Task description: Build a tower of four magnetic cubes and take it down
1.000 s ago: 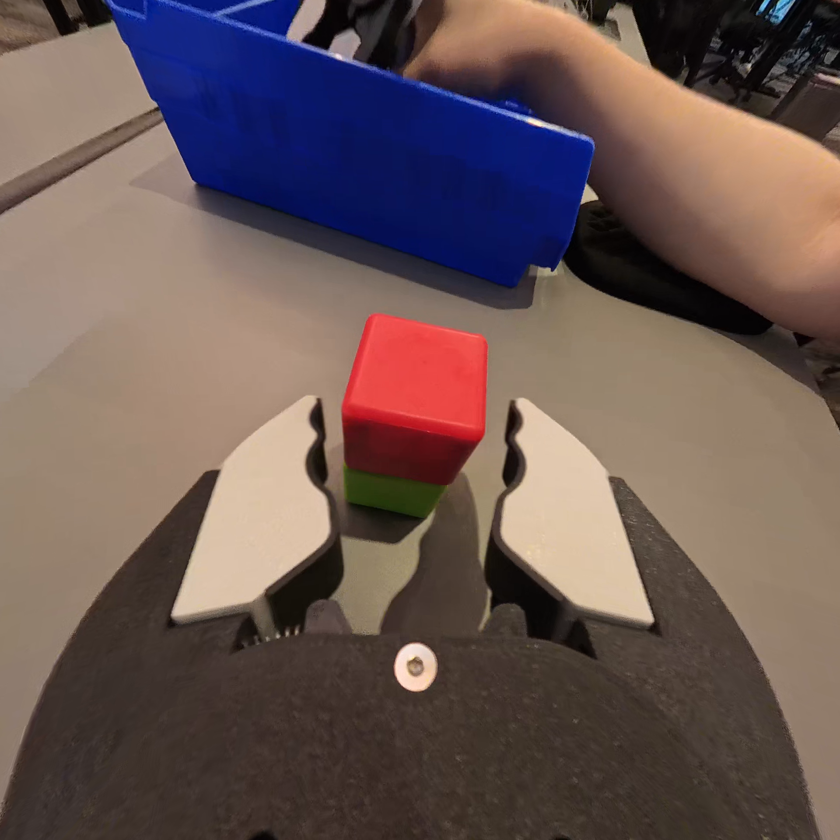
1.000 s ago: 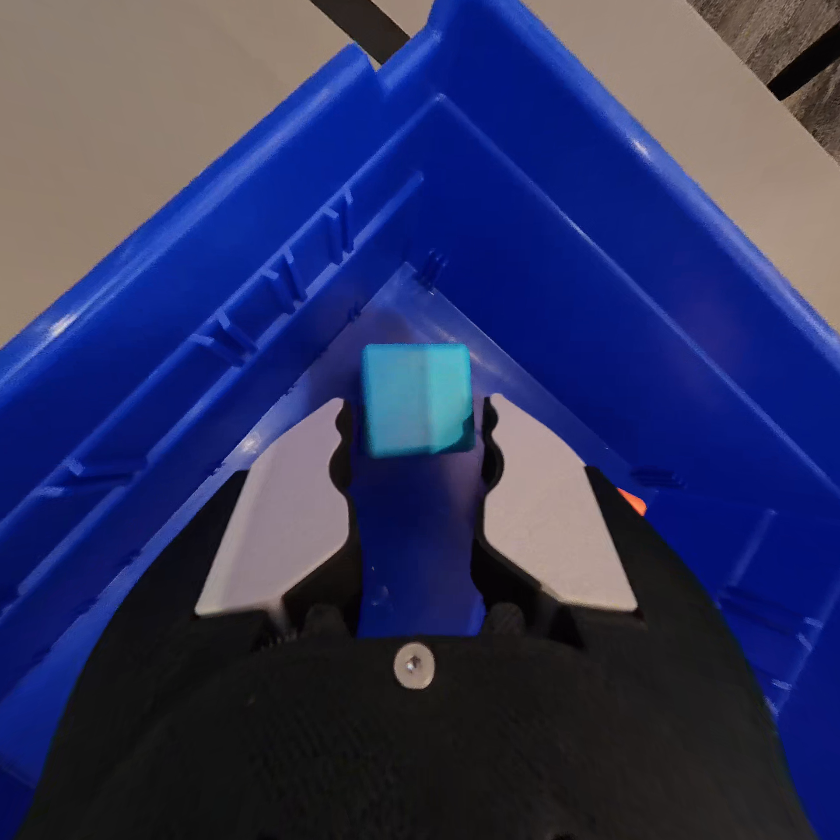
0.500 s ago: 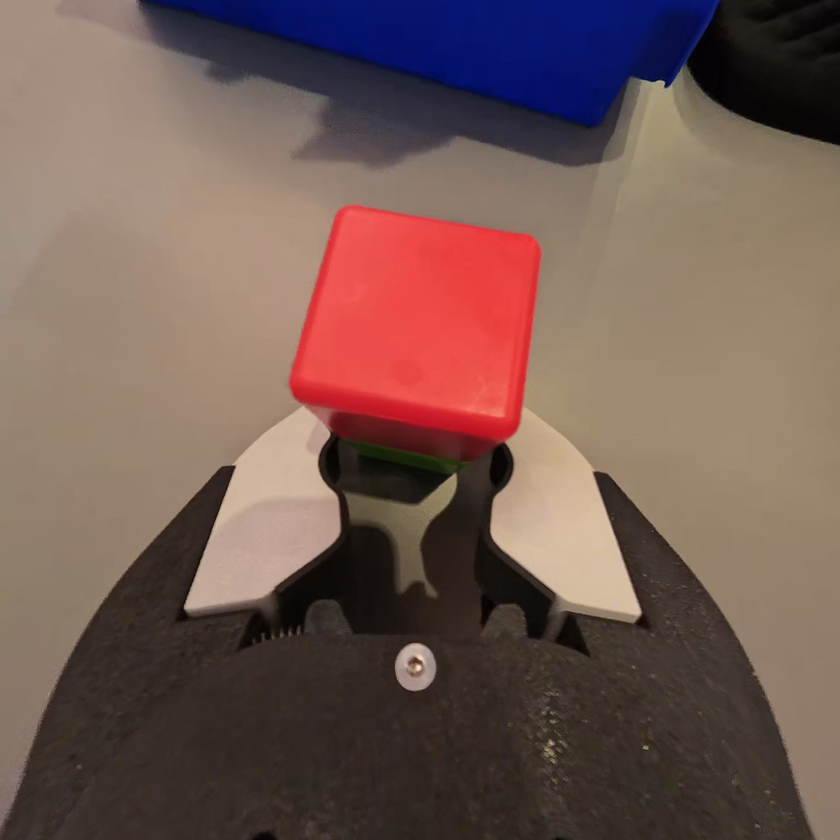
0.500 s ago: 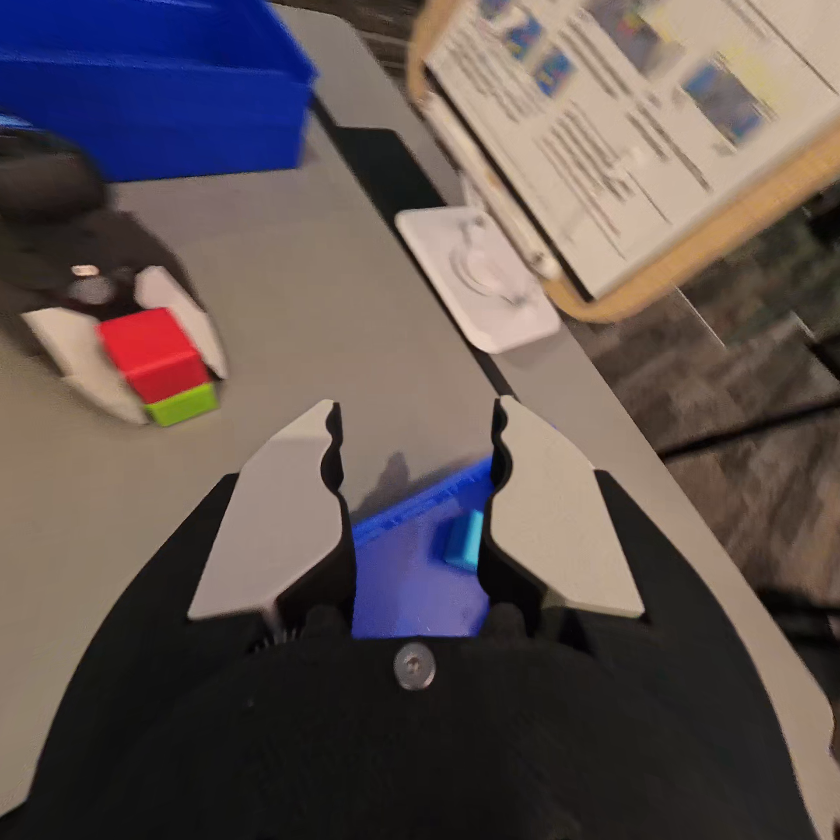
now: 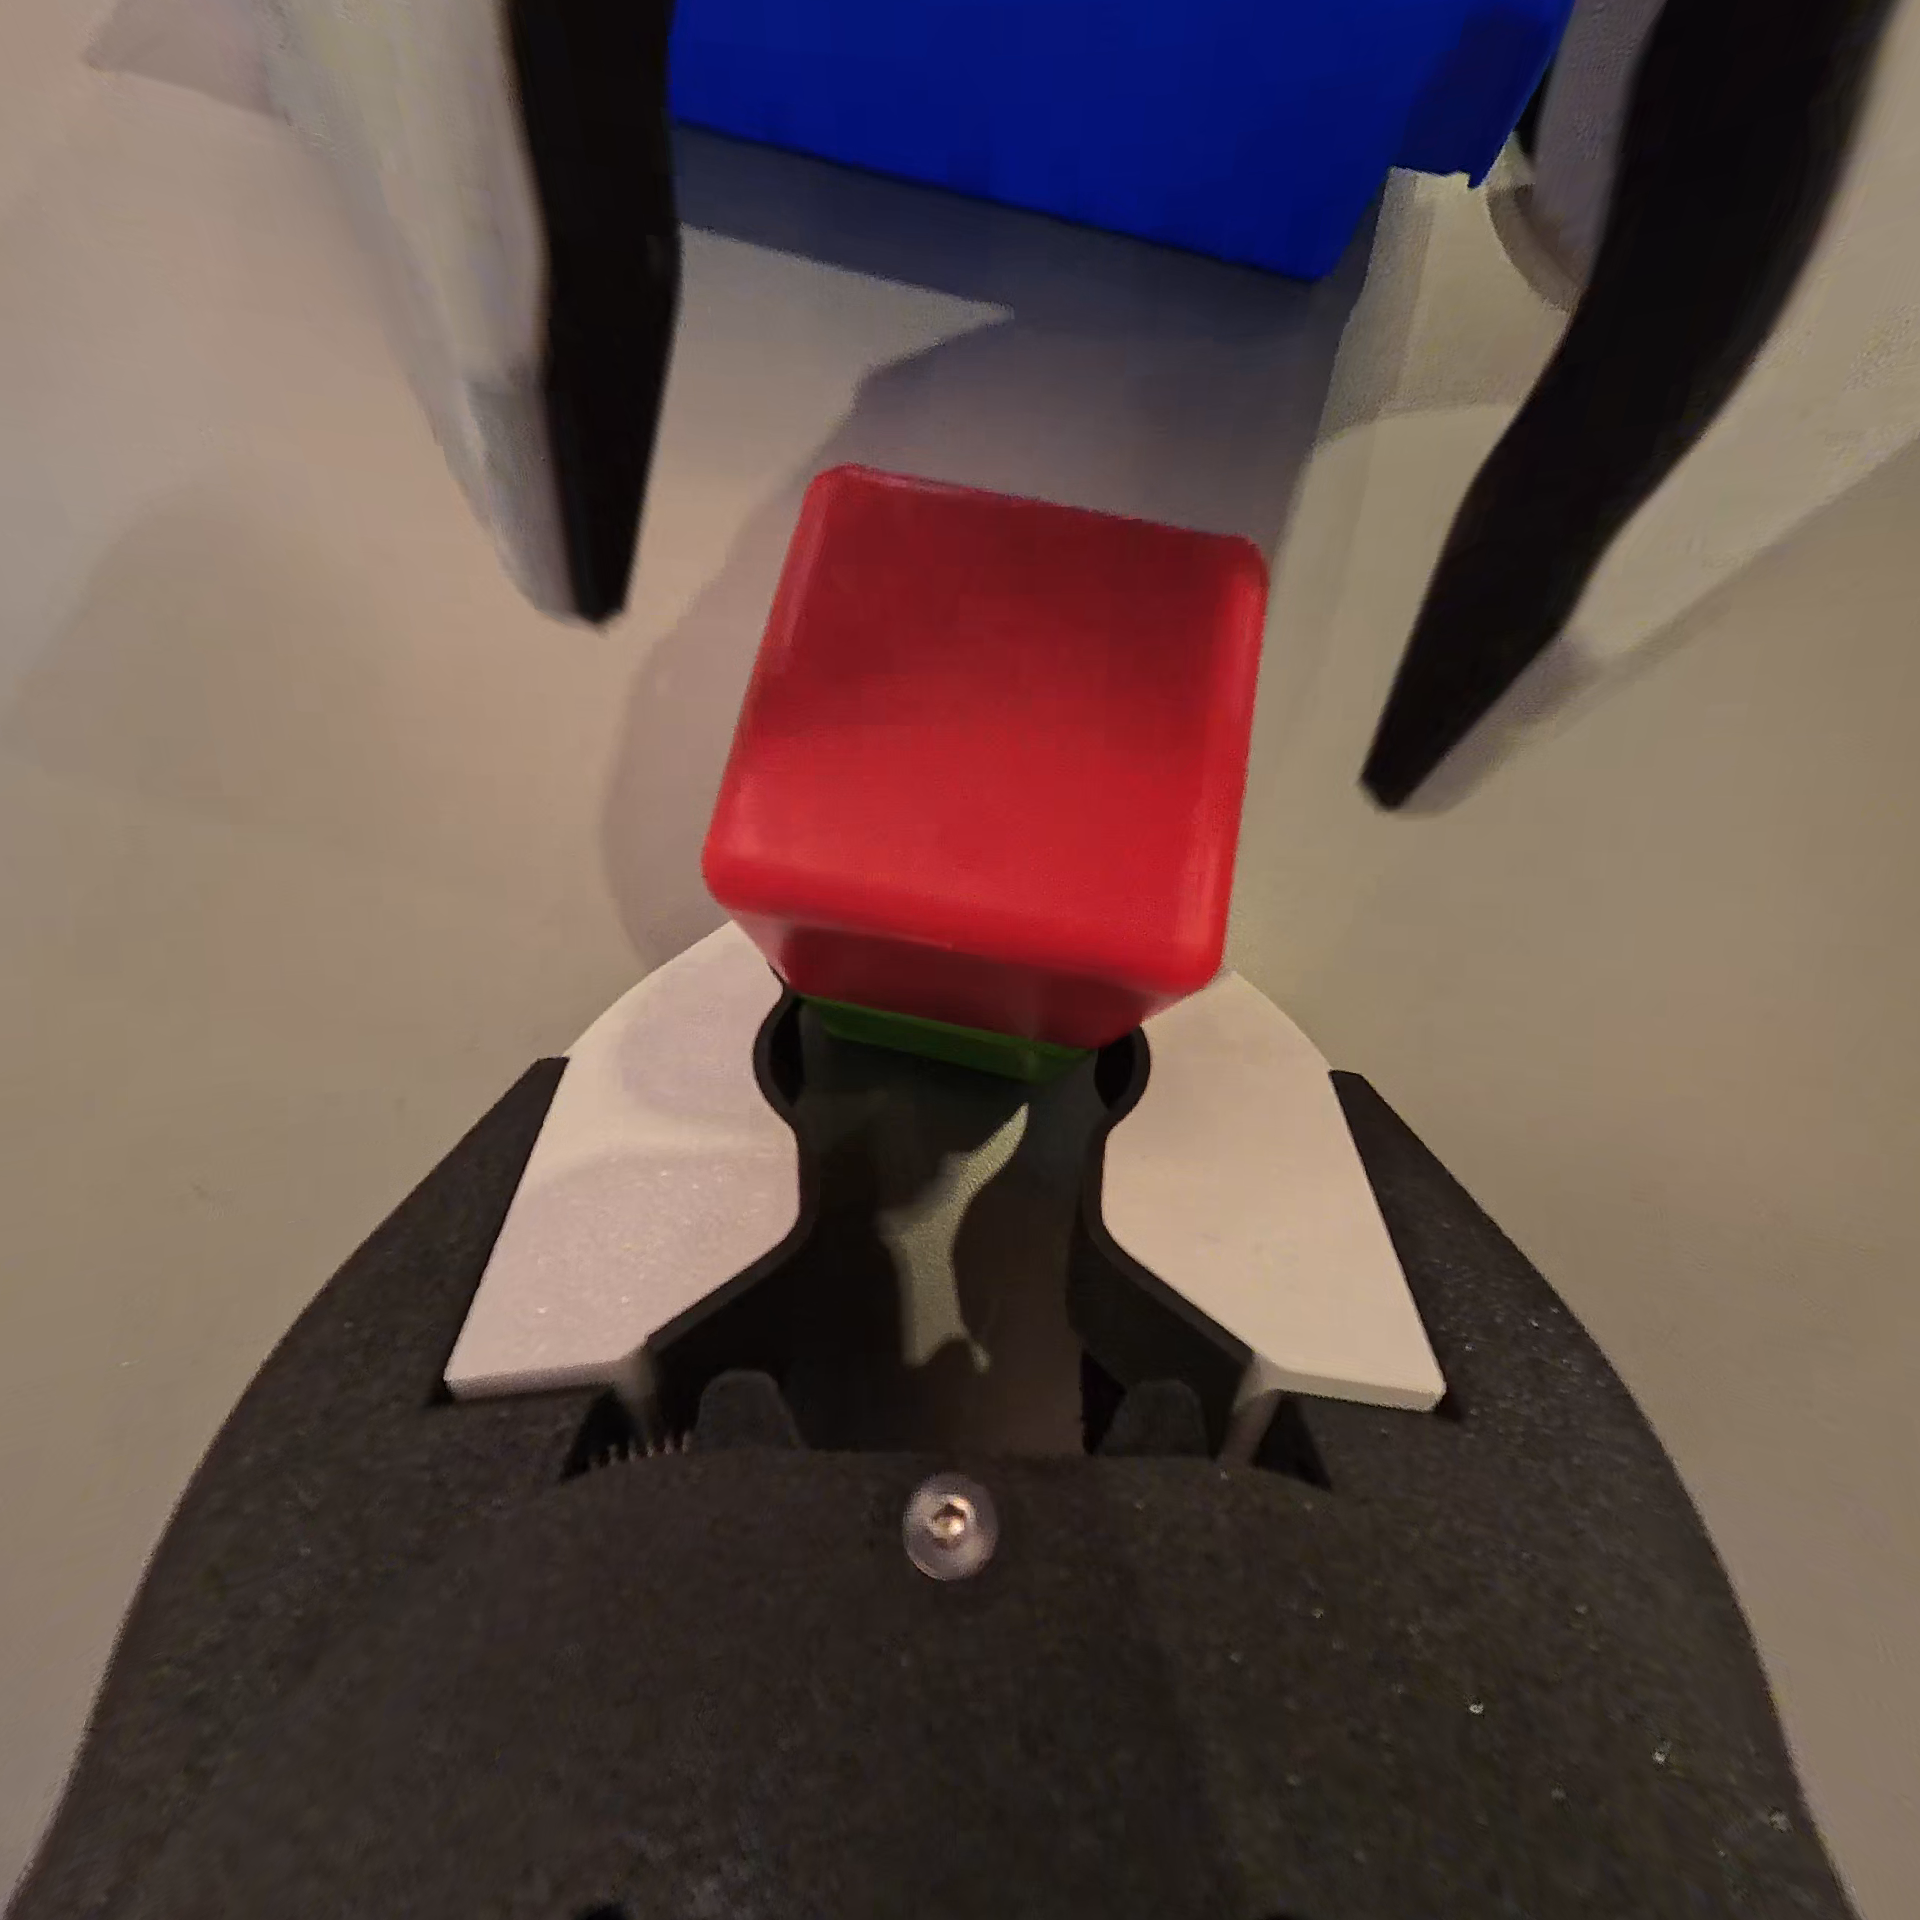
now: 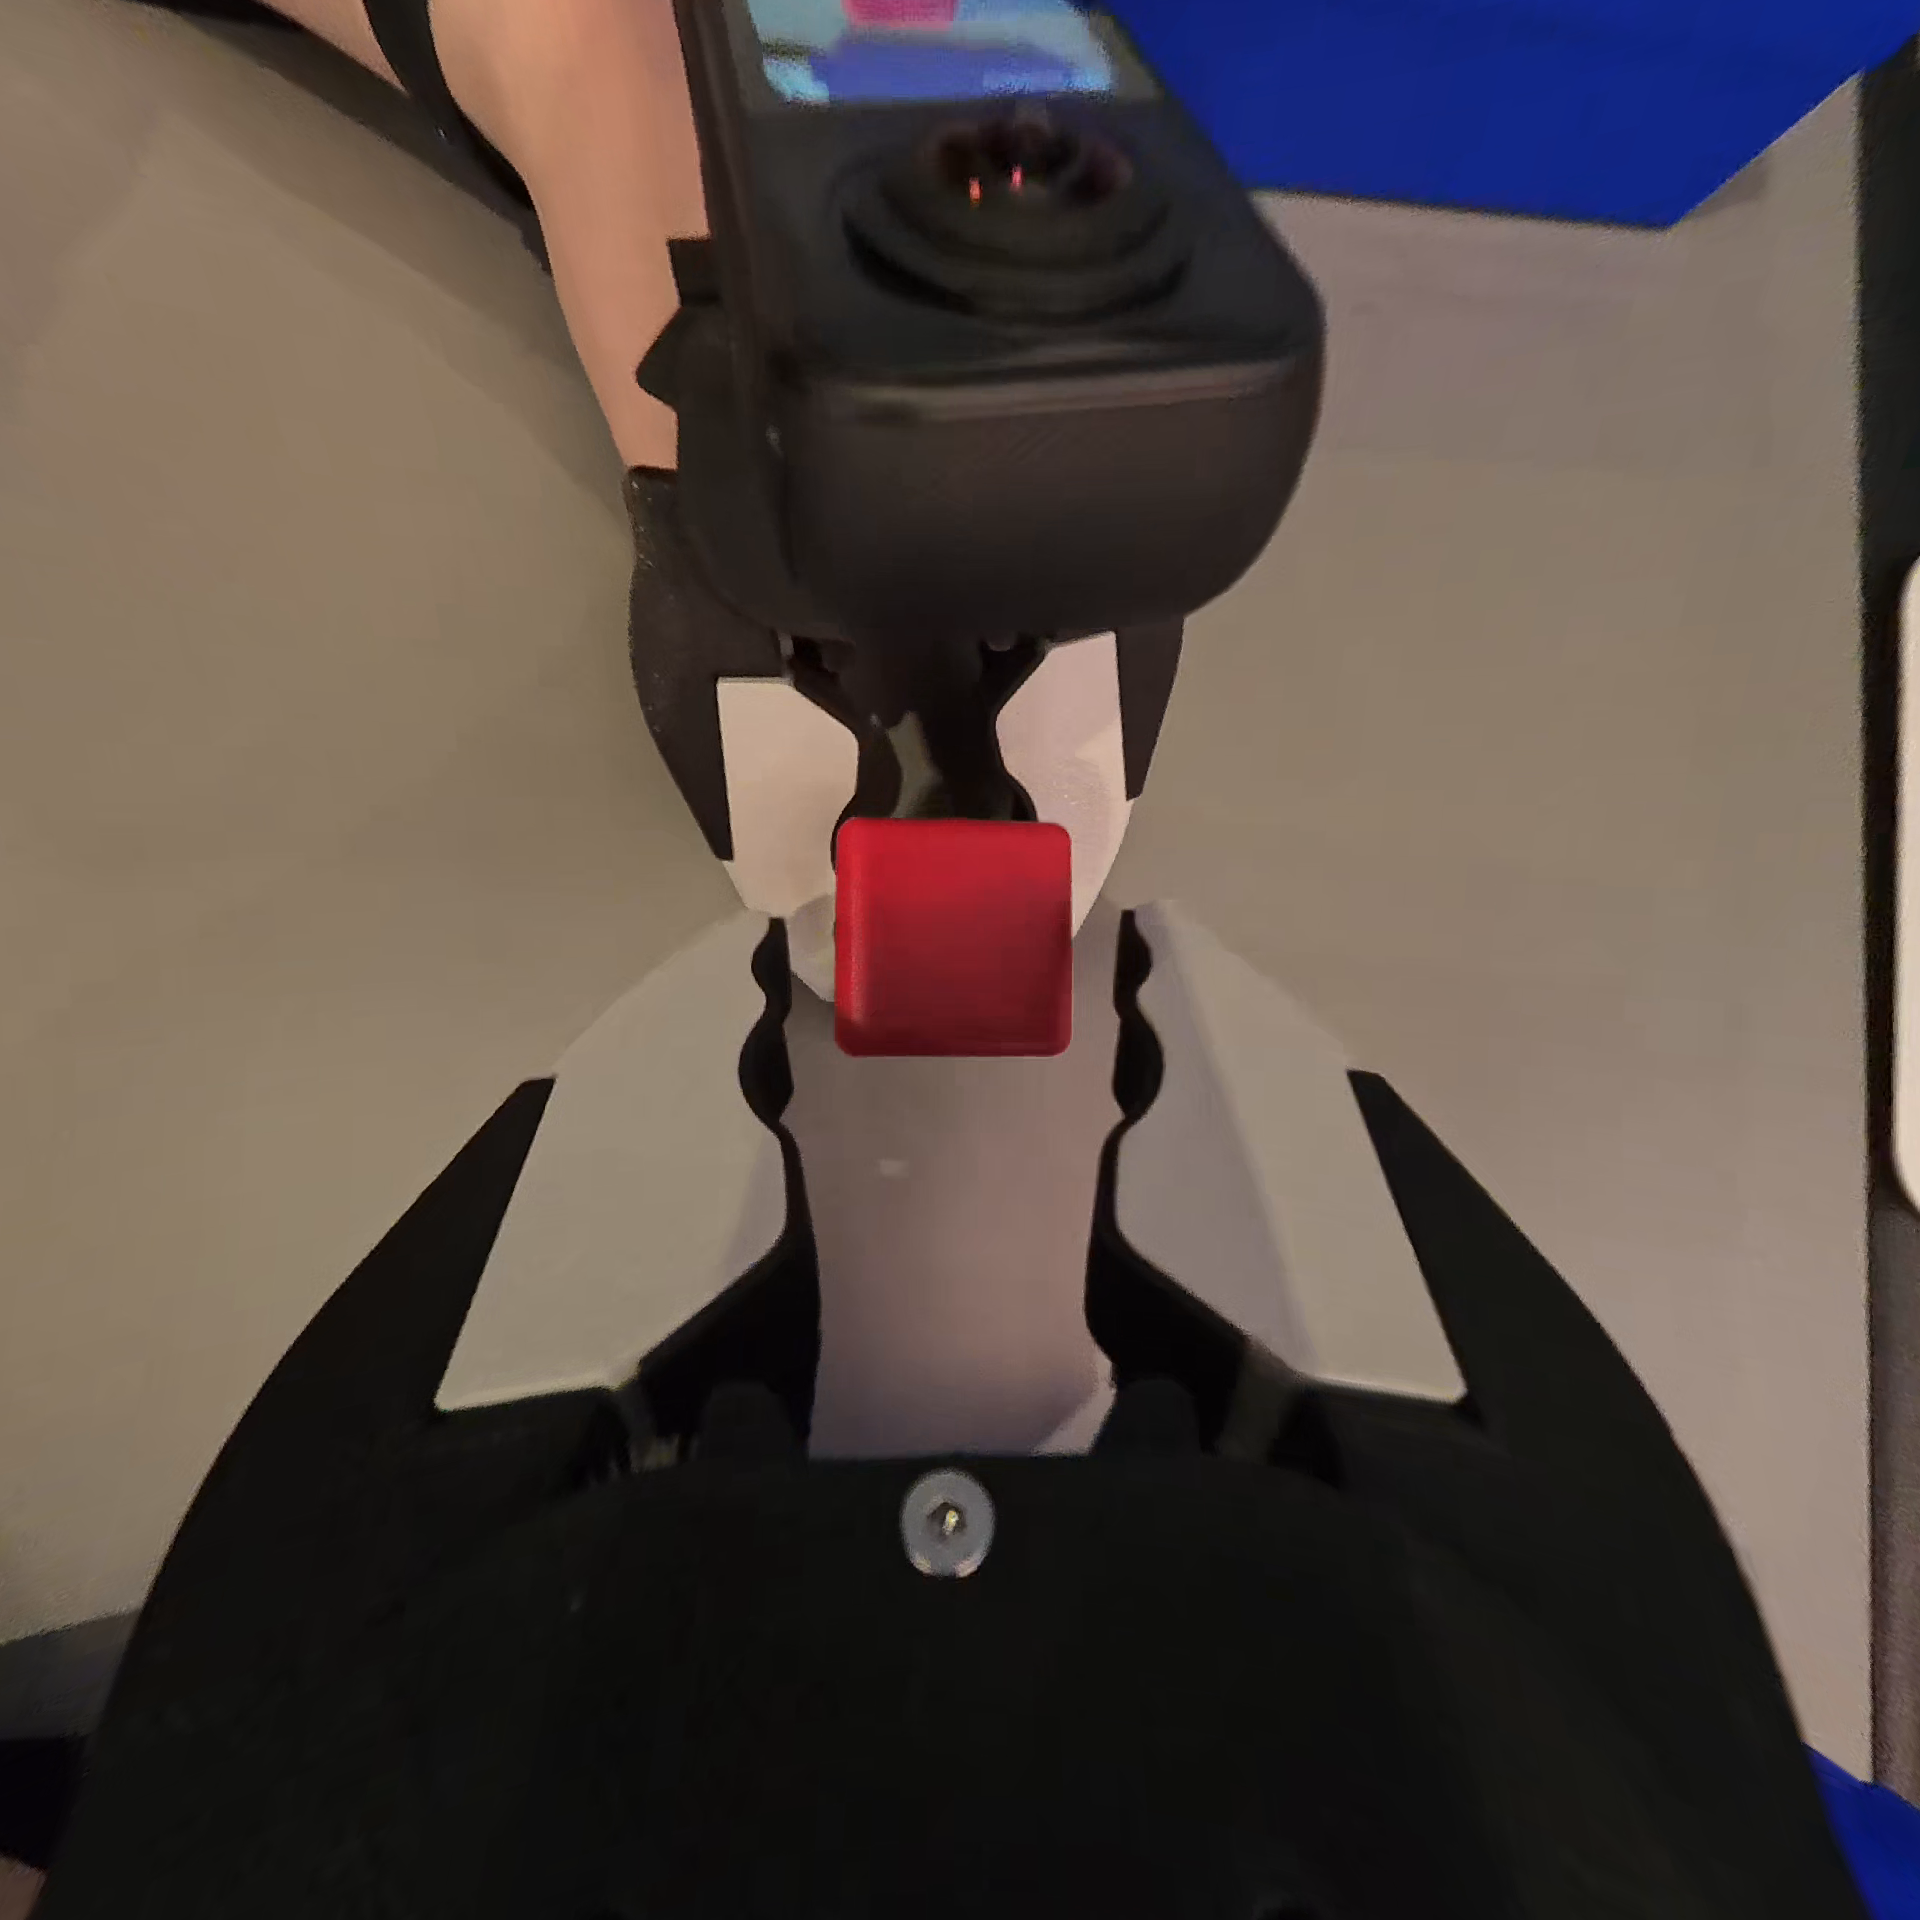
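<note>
- Left wrist view: looking down on a red cube point(image 5: 987, 727) at frame centre, sitting stacked on a green cube point(image 5: 940, 1039) of which only a thin edge is peeking out below.
- Left gripper point(image 5: 951, 1023) closing its white fingers point(image 5: 665, 1174) against the sides of the green cube at the base of the stack, on the grey table point(image 5: 208, 831).
- Right gripper point(image 5: 987, 717) reaching in from the top of that frame, its two dark fingers point(image 5: 597, 364) spread wide on either side of the red cube and touching nothing; blurred.
- Blue bin point(image 5: 1039, 114) filling the upper centre behind the stack.
- Right wrist view: looking almost straight down onto the red cube point(image 6: 951, 935), slightly above frame centre, hiding the green one entirely.
- Right gripper point(image 6: 951, 987) holding its white fingers point(image 6: 644, 1195) well apart, flanking the cube with a gap on both sides.
- Left gripper point(image 6: 951, 831) facing in from the upper half, its camera housing point(image 6: 1029, 343) large and dark above the cube, fingers tight at the stack's base.
- Person's hand point(image 6: 592, 187) showing at the upper left behind that housing.
- Blue bin point(image 6: 1507, 94) crossing the upper right corner.
</note>
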A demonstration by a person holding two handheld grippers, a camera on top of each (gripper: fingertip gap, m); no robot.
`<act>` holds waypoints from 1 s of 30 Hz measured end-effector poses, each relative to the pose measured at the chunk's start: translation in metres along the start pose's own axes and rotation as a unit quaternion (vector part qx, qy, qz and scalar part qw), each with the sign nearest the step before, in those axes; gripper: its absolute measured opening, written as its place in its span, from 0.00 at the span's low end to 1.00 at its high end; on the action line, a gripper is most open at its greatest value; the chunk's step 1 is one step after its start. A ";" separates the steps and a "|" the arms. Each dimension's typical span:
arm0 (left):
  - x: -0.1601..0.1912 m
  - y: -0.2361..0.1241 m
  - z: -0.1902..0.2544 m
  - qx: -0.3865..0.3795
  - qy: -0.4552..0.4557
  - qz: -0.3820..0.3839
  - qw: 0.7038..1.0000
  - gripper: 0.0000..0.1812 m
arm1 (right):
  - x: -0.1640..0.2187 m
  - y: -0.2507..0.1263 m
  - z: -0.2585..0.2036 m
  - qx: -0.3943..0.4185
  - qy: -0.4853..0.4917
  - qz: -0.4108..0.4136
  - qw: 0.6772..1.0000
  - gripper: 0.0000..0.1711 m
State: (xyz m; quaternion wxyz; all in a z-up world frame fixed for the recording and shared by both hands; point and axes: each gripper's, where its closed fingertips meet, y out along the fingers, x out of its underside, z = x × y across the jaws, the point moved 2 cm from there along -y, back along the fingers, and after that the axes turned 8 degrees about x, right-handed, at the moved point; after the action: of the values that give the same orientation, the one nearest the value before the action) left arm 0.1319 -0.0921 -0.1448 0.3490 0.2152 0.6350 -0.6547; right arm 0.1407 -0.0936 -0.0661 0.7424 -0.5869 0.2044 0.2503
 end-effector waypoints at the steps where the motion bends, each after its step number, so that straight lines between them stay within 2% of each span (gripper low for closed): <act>1: 0.000 0.000 0.000 0.000 0.000 0.000 1.000 0.30 | 0.002 0.004 -0.001 -0.002 0.000 -0.010 1.000 0.32; 2: 0.000 0.000 0.000 0.001 0.001 0.000 1.000 0.30 | 0.004 0.006 -0.001 -0.005 0.001 -0.017 1.000 0.28; 3: 0.000 0.000 0.000 0.001 0.001 0.000 1.000 0.30 | 0.004 0.007 -0.001 -0.009 0.004 -0.017 1.000 0.27; 26: 0.000 0.000 0.000 0.001 0.006 -0.005 1.000 0.30 | 0.004 0.004 -0.001 -0.021 0.023 -0.021 0.999 0.27; 30: 0.001 0.000 0.000 0.004 0.003 -0.005 1.000 0.28 | -0.004 -0.014 0.001 -0.030 0.041 0.018 0.999 0.27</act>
State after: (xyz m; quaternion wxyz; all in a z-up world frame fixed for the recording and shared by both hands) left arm 0.1315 -0.0927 -0.1455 0.3430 0.2158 0.6347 -0.6580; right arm 0.1456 -0.0955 -0.0528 0.7110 -0.6149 0.2373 0.2452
